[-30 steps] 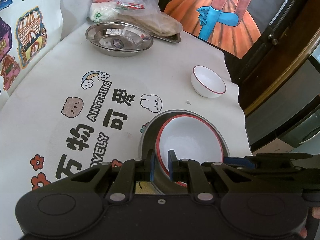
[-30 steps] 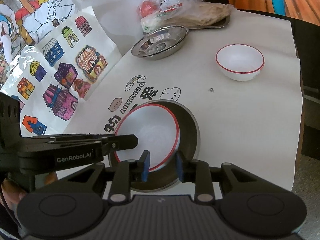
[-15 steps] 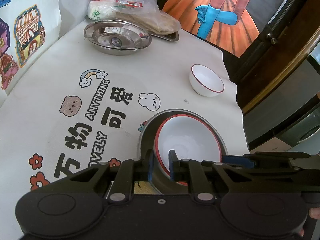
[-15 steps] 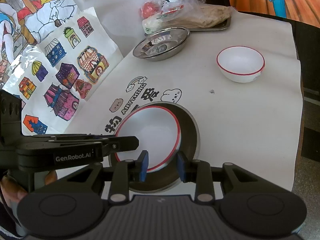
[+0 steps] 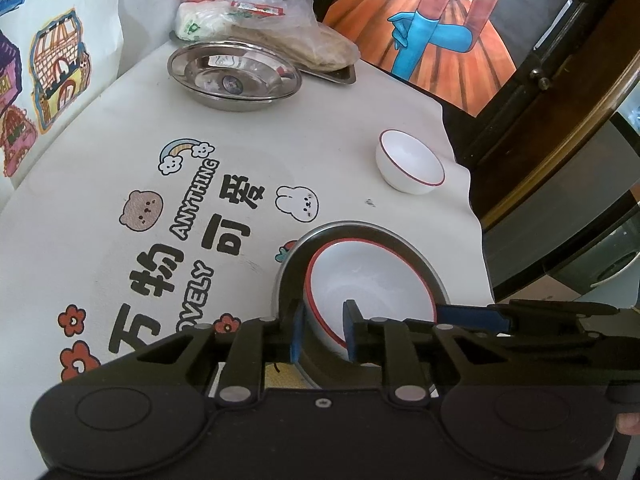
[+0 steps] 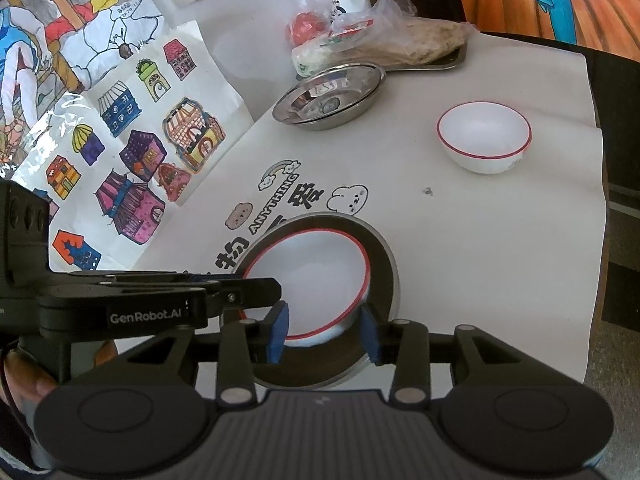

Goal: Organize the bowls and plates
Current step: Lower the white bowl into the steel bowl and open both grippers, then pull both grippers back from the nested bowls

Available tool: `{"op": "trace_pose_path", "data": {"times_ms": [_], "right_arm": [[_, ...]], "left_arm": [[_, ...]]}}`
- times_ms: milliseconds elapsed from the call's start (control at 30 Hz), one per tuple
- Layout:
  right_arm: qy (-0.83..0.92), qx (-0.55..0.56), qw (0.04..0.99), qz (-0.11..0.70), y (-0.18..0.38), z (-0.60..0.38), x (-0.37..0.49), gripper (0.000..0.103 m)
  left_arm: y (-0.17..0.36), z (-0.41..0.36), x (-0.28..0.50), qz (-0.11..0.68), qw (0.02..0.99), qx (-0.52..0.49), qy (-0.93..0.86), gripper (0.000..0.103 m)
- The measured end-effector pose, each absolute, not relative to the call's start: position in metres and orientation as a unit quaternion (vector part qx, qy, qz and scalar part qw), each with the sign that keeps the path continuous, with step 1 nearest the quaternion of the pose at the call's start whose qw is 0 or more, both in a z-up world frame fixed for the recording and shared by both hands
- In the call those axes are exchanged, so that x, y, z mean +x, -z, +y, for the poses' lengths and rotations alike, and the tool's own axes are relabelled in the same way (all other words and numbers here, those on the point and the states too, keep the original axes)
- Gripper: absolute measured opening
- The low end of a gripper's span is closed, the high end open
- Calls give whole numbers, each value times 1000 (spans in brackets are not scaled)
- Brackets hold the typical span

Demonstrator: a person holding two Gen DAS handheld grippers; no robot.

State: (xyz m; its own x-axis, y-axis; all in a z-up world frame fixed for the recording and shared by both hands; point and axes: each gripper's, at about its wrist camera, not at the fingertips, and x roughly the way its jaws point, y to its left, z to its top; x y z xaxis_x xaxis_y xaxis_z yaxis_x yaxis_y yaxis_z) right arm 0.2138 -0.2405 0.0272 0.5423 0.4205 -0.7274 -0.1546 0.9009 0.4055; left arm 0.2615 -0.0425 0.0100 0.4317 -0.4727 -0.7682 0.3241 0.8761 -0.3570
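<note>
A large white bowl with a red rim sits inside a steel plate at the near side of the table. My left gripper straddles the bowl's near-left rim. Its jaws are opening, and the blue pads stand just off the rim. My right gripper straddles the bowl's near edge. Its jaws are also opening, with one pad inside the bowl and one outside it, neither pressing. A small white bowl with a red rim stands alone at the right. A second steel plate lies at the back.
A metal tray with bagged food stands behind the far steel plate. The printed tablecloth ends at the table's edge just right of the small bowl. Coloured drawings hang along the left. Each gripper's body shows in the other's view.
Both grippers' jaws have widened around the big bowl's rim and let go of it. The bowl stays in the steel plate. Neither hand has shifted.
</note>
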Motion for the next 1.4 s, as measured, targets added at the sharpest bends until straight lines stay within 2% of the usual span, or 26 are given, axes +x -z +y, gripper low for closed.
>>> {"op": "trace_pose_path", "data": {"times_ms": [167,633,667,700,733,800,833,933,1200,1400], "right_arm": [[-168,148,866,447,-28,-240,212,44],[-169,107,881,429,-31,-236,203,43],[-171,108,881,427,-31,-237,202,44],[-174,112,881,424,-32,-239,201,46],[-178,118,882,420,-32,-242,200,51],[-188,132,884,407,-35,-248,199,63],[-186,136,887,400,-36,-251,198,72],[-175,134,900,377,-40,-262,197,83],[-134,166,914,345,-31,-311,211,97],[-89,184,922,329,-15,-343,232,102]], "left_arm": [[-11,-42,261,477,842,-79,239,24],[-25,-34,252,448,855,-75,251,41],[-26,-34,252,446,856,-75,250,42],[-27,-33,252,442,858,-75,250,48],[-28,-33,251,438,862,-73,247,56],[-31,-32,251,426,869,-69,241,63],[-32,-32,252,421,872,-68,241,66],[-36,-31,256,411,877,-72,239,75],[-39,-46,284,395,885,-84,234,97],[-35,-76,316,389,886,-76,241,102]]}}
